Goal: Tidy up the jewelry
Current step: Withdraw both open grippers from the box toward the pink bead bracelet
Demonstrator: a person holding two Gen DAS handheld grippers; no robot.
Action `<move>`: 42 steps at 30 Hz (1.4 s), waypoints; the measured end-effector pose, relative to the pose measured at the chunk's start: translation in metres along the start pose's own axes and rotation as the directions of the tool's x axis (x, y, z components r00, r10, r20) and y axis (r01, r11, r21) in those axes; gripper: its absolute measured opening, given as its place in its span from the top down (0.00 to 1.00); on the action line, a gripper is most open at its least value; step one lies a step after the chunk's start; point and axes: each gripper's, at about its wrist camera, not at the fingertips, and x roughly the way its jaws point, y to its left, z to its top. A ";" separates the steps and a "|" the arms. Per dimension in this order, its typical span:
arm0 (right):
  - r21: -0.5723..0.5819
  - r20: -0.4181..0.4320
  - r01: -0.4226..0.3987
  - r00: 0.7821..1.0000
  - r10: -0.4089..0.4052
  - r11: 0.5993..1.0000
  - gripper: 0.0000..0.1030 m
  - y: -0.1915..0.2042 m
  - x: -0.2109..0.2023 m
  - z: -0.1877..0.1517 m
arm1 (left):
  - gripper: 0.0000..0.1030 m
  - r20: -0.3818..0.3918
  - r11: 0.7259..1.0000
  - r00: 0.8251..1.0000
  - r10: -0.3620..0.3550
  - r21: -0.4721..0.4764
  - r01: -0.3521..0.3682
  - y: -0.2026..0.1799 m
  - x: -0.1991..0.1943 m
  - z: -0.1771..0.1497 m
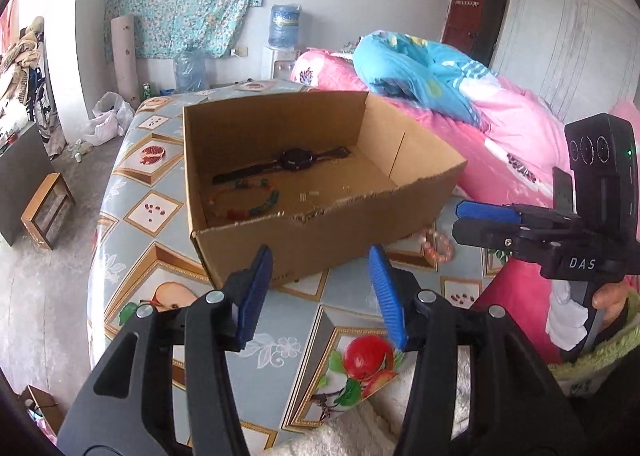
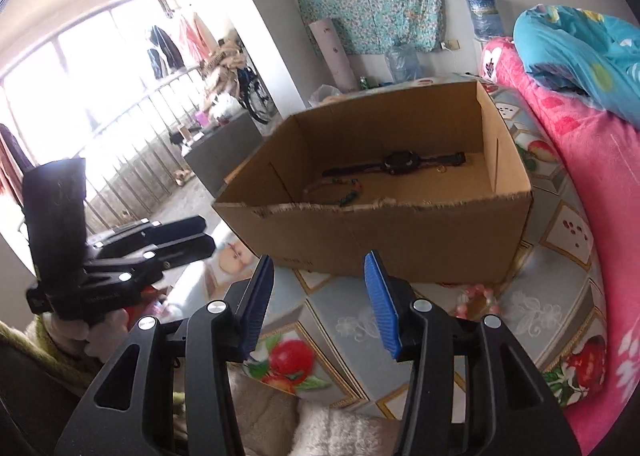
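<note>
The left gripper (image 1: 320,256) tilts downward over the fruit-patterned tablecloth (image 1: 132,211), its blue pads (image 1: 252,296) standing partly apart with nothing between them; ahead of it sits the open cardboard box (image 1: 320,240), its torn near wall facing the tool; inside, a black watch (image 1: 294,159) lies flat with its strap stretched along the box's long axis, left to right, and just in front of it a multicoloured bead bracelet (image 1: 248,199) rests in a loop on the box floor; both are well beyond the fingertips. To the right, outside the box and just beside its near corner, a pink bead bracelet (image 1: 438,246) lies on the cloth. Further right the right gripper (image 2: 320,260), held by a hand (image 1: 612,296) at its grip, also points down toward the table, jaws partly open and empty; from its own view the pink bracelet lies just right of its right-hand pad, below the box's front wall.
</note>
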 end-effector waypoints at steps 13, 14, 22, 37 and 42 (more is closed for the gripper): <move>-0.006 -0.074 0.111 0.991 -0.111 0.994 0.55 -0.003 0.030 -0.027 | 0.54 -0.080 0.988 0.994 0.073 -0.133 -0.083 -0.005 0.057 -0.052; -0.020 -0.070 0.119 0.990 -0.120 0.993 0.55 -0.001 0.034 -0.027 | 0.54 -0.094 0.990 0.994 0.062 -0.121 -0.073 -0.008 0.062 -0.054; -0.019 -0.086 0.189 0.978 -0.190 0.982 0.69 -0.017 0.062 -0.028 | 0.54 -0.137 0.996 0.987 0.082 0.031 -0.079 -0.037 0.080 -0.058; -0.070 -0.155 0.230 0.959 -0.238 0.971 0.93 -0.021 0.105 -0.020 | 0.54 -0.170 0.996 0.981 0.089 -0.011 -0.092 -0.024 0.093 -0.054; -0.090 -0.180 0.193 0.962 -0.207 0.977 0.97 -0.013 0.109 -0.019 | 0.54 -0.167 0.995 0.982 0.092 -0.019 -0.096 -0.021 0.093 -0.053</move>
